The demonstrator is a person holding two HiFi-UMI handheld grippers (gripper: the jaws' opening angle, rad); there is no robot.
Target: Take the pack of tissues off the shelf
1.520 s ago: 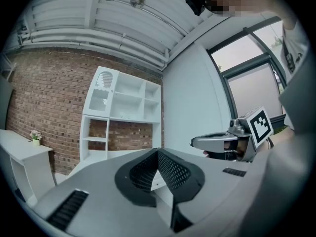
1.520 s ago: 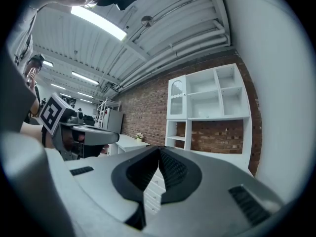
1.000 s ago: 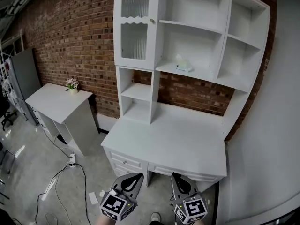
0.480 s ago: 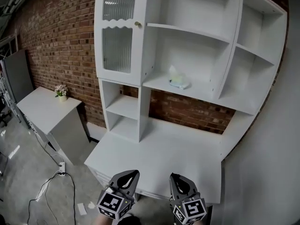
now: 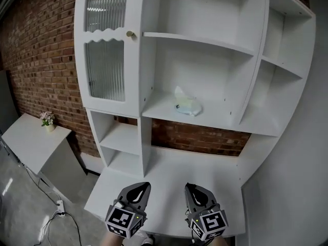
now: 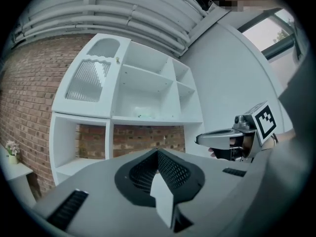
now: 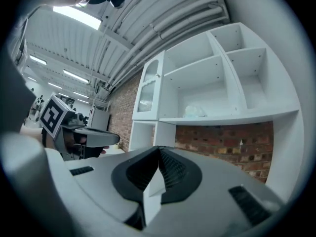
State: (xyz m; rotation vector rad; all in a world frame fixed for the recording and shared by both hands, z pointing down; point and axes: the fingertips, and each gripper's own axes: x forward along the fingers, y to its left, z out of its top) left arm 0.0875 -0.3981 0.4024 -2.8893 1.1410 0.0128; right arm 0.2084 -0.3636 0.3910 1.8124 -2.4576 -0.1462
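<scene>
- Head view: the bottom edge cuts off both grippers behind their marker cubes, and the hands holding them barely show. The ribbed glass door (image 5: 105,60) blurs whatever stands behind it.
- The pack (image 5: 187,105) lies flat on the middle shelf (image 5: 218,121), well above and beyond the grippers. Its long axis runs roughly along the shelf's front edge, and a white tuft stands up near its left end.
- The left gripper (image 5: 137,188) and right gripper (image 5: 192,189) hang side by side over the desk's (image 5: 205,160) front edge. Both point towards the shelf with their jaws pressed together and nothing between them.
- Left gripper view: the pack (image 6: 147,115) is only a pale greenish smear above the shelf (image 6: 163,120) lip, and its shape and heading cannot be read. The left gripper's (image 6: 158,154) jaws meet at the tip and are empty. The right gripper (image 6: 222,138) shows at the right, partly hidden by the left gripper's body.
- Right gripper view: the shelf (image 7: 232,117) edge hides the base of the pack (image 7: 196,111), so only a crumpled pale top shows and its axis is unclear. The right gripper's (image 7: 159,152) jaws are closed tight on nothing. The left gripper (image 7: 91,137) shows at the left.
</scene>
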